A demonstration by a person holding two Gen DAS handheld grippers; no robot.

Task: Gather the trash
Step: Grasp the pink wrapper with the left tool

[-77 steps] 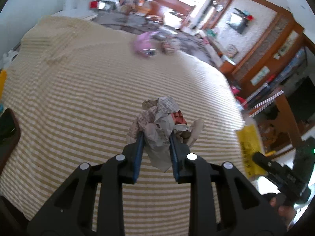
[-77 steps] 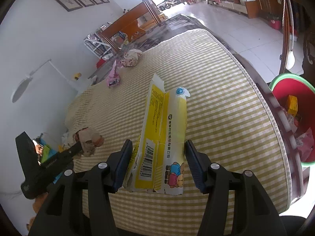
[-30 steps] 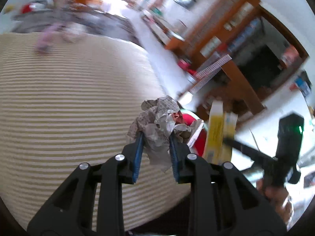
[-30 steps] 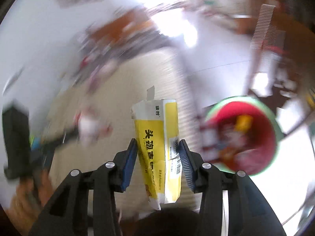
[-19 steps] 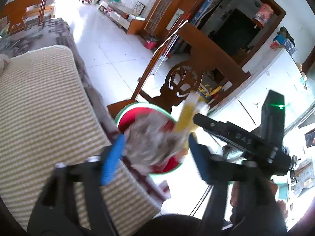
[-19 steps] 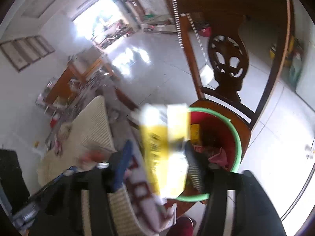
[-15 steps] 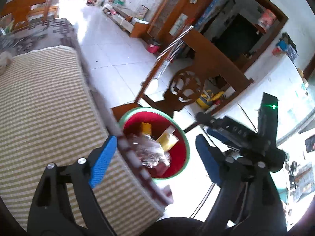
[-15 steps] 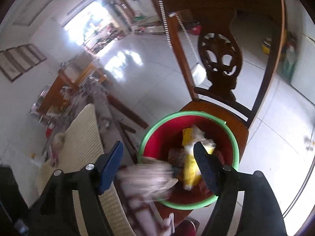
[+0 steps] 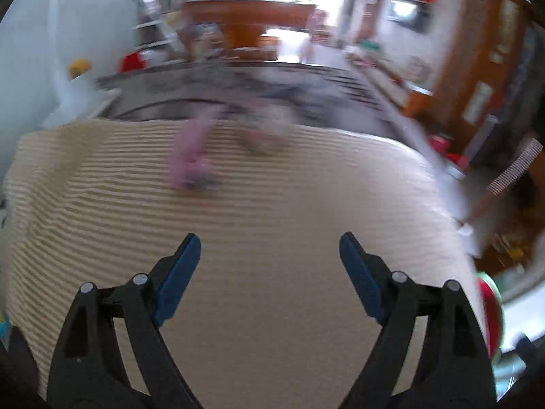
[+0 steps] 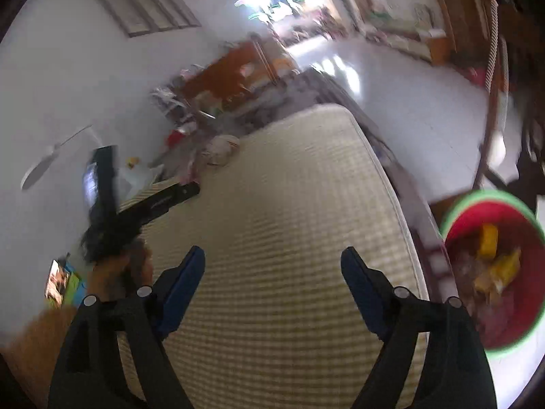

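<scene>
Left gripper (image 9: 269,255) spread wide and empty; right gripper (image 10: 272,272) empty too, jaws opening over the striped mattress (image 10: 289,221). Pink trash (image 9: 190,156) and a pale wad (image 9: 262,139) lie blurred toward twelve o'clock, nothing between. Only the right view shows inside the red bucket (image 10: 456,225) at three o'clock, yellow carton (image 10: 488,242) among the trash.

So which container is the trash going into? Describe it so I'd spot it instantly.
Find the striped bed cover, then look past its right edge. The round bin there is red inside with a green rim, and yellow packaging lies among the scraps in it.
</scene>
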